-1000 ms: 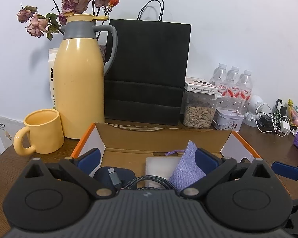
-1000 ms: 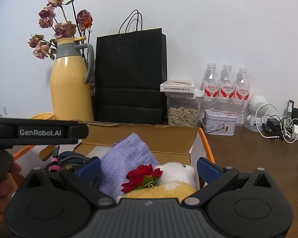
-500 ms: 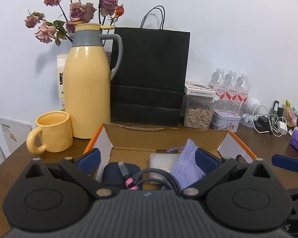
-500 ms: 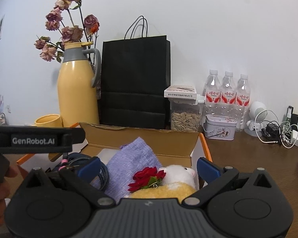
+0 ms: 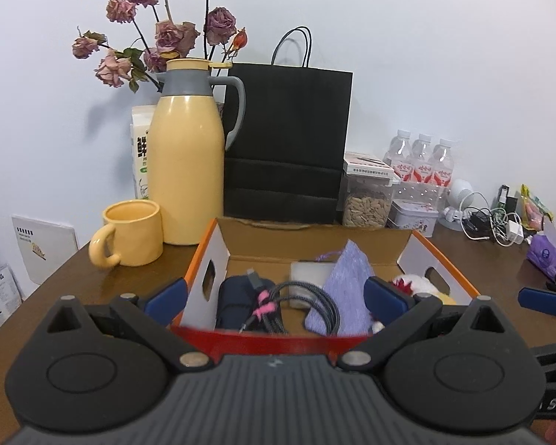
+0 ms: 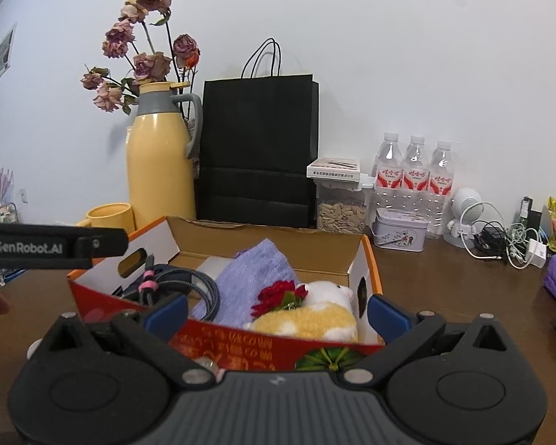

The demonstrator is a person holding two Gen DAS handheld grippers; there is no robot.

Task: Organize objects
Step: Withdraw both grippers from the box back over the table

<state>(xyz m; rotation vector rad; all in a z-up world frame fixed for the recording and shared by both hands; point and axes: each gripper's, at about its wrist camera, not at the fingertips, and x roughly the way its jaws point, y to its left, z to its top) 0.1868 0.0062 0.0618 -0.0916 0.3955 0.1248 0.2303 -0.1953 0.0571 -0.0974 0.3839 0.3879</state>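
Both grippers wide open, empty, at the near wall of the box.

Left gripper (image 5: 274, 293) and right gripper (image 6: 276, 309) touch nothing. Just ahead, the cardboard box (image 6: 356, 265) holds a coiled cable (image 5: 296, 306), purple pouch (image 6: 248, 276) and plush toy (image 6: 315, 313); beyond stand the yellow mug (image 5: 131, 231) and thermos (image 5: 187, 159).

An orange-edged box (image 6: 375, 259) with a red front is seen on a brown table (image 6: 444, 278). A lilac pouch (image 6: 255, 274), a black-grey braided cable (image 5: 315, 304) and a yellow-white plush (image 6: 315, 315) are seen inside.

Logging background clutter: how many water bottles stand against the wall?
3: the left bottle, middle bottle and right bottle stand side by side behind the tin. More may be hidden behind them.
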